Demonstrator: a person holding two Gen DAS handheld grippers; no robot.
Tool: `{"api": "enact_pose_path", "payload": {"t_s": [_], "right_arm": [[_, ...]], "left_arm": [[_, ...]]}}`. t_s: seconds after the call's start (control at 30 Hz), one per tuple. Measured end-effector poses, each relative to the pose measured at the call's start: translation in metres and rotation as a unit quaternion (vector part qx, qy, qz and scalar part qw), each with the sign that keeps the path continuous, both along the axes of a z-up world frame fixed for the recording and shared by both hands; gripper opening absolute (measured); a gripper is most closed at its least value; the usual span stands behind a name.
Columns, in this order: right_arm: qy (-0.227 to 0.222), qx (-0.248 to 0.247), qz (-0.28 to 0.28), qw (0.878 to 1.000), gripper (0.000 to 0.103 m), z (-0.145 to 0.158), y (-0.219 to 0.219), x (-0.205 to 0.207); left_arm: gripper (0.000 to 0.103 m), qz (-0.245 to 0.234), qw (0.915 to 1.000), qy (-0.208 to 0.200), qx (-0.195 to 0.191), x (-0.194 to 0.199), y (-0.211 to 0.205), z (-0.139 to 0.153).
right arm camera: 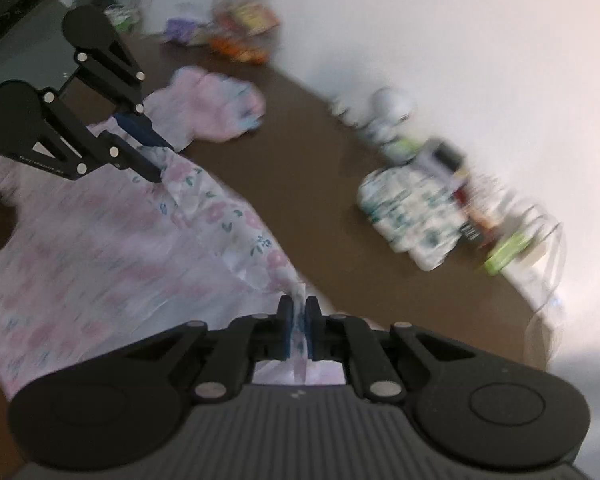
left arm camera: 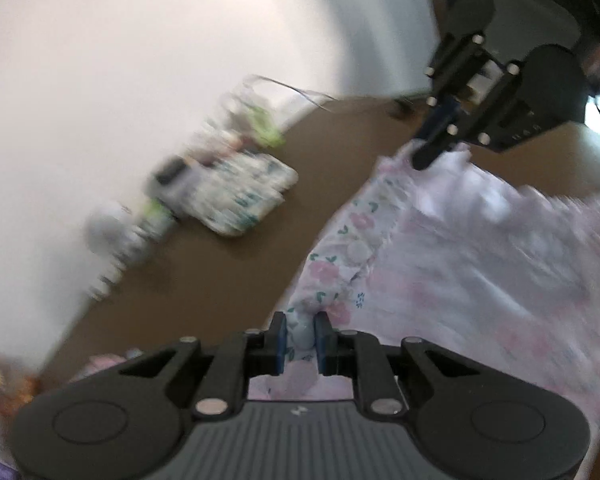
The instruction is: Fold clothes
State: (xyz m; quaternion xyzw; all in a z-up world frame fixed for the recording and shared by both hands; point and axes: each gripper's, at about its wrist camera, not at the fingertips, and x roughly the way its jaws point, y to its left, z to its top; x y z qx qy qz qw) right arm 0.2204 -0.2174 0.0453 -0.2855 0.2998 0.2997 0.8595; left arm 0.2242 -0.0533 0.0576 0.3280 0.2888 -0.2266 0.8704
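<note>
Left gripper [left arm camera: 301,338]: my blue pads pinch the hem of a pink floral garment [left arm camera: 480,264].
Right gripper [right arm camera: 299,330]: narrow, clamped on the same hem further along.
Garment: stretched between my grippers, draping over the brown table [right arm camera: 308,168].
Beyond fingertips: folded patterned clothes [right arm camera: 414,216], blurred.

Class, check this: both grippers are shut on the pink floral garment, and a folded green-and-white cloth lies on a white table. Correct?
One error: the table is brown, as both wrist views show. The left gripper and right gripper do pinch the pink floral garment, and the folded green-and-white cloth lies there.
</note>
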Motion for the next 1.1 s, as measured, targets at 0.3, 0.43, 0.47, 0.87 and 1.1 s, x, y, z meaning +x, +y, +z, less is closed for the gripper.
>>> {"api": "enact_pose_path", "payload": {"t_s": [0.3,0.43,0.47,0.87,1.1], "right_arm": [[0.049,0.090,-0.160,0.982,0.049,-0.023,-0.007,0.113],[0.032,0.163,-0.183,0.969,0.058,-0.014,-0.038,0.087],[0.030,0.174,-0.178,0.968,0.060,-0.009,-0.044,0.077],[0.169,0.150,-0.092,0.970,0.064,-0.055,-0.045,-0.060],[0.194,0.163,-0.053,0.966,0.069,-0.064,-0.055,-0.116]], "left_arm": [[0.059,0.152,0.9846,0.049,-0.071,0.109,0.023,-0.018],[0.070,0.162,0.9778,0.039,-0.126,0.084,0.070,-0.008],[0.070,0.162,0.9771,0.037,-0.133,0.074,0.083,-0.006],[0.045,0.104,0.9829,0.092,-0.121,-0.073,0.113,-0.046],[0.046,-0.028,0.9861,0.117,-0.114,-0.144,0.076,-0.048]]}}
